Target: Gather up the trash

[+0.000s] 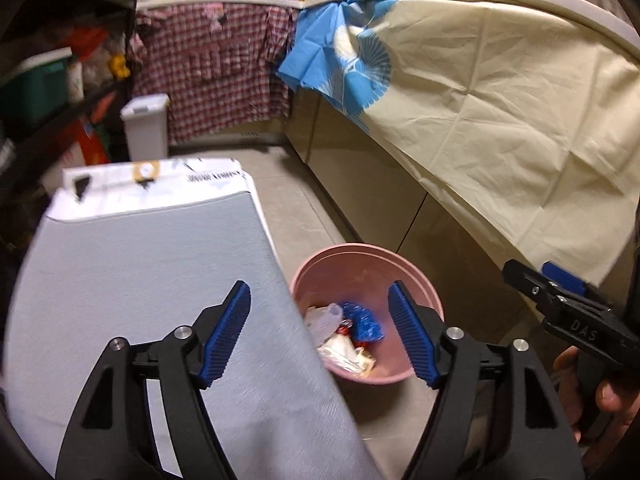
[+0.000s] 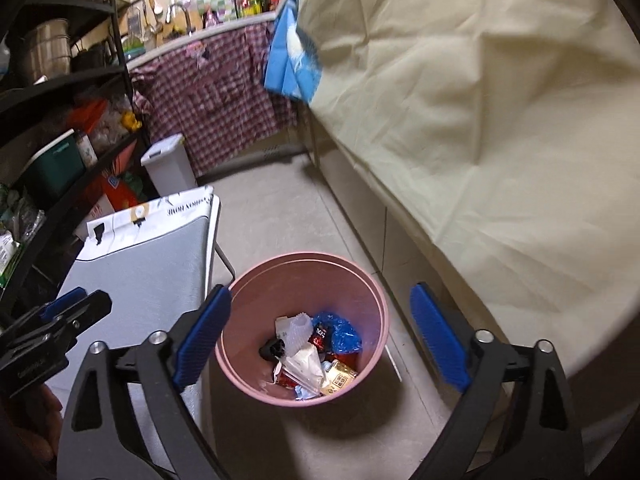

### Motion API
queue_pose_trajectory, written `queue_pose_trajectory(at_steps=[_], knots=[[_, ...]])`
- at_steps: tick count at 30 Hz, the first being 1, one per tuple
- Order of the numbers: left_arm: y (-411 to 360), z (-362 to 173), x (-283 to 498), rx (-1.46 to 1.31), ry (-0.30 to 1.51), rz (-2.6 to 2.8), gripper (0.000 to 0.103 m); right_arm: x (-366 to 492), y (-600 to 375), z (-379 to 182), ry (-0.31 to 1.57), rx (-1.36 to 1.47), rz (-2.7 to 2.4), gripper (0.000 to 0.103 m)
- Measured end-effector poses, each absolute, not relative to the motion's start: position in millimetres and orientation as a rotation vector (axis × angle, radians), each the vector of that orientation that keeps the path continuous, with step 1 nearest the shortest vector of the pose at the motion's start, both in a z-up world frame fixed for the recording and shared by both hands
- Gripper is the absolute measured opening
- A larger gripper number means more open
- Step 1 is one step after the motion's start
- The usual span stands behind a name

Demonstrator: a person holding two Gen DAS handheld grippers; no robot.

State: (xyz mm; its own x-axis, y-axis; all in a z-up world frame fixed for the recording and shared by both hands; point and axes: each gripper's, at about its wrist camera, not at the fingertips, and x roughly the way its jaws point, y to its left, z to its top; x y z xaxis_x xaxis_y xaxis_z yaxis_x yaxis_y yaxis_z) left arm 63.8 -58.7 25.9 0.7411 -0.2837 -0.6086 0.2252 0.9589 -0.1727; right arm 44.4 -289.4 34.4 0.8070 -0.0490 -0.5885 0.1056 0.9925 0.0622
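Both grippers' wide-apart empty jaws above pink bin [image 2: 360,280] of trash [image 2: 312,352].

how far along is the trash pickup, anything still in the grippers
Done: wrappers and a blue bag lie in the pink bin. In hand: nothing; left gripper and right gripper are both open and empty. Left: no loose trash shows on the grey board or floor.
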Motion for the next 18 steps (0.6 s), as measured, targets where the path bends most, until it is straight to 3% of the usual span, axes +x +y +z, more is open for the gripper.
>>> queue_pose_trajectory(at_steps=[6,18], knots=[[-41.0,43.1,4.1,-0.027,0.651,-0.185,0.087,-2.0,-268.0,34.1,0.641,-0.025,-0.12,0.094],[-35.4,2.8,-45.7,-0.099,0.678,-0.055,0.088,-51.5,-255.8,22.7,0.641,-0.078,-0.136,0.094]])
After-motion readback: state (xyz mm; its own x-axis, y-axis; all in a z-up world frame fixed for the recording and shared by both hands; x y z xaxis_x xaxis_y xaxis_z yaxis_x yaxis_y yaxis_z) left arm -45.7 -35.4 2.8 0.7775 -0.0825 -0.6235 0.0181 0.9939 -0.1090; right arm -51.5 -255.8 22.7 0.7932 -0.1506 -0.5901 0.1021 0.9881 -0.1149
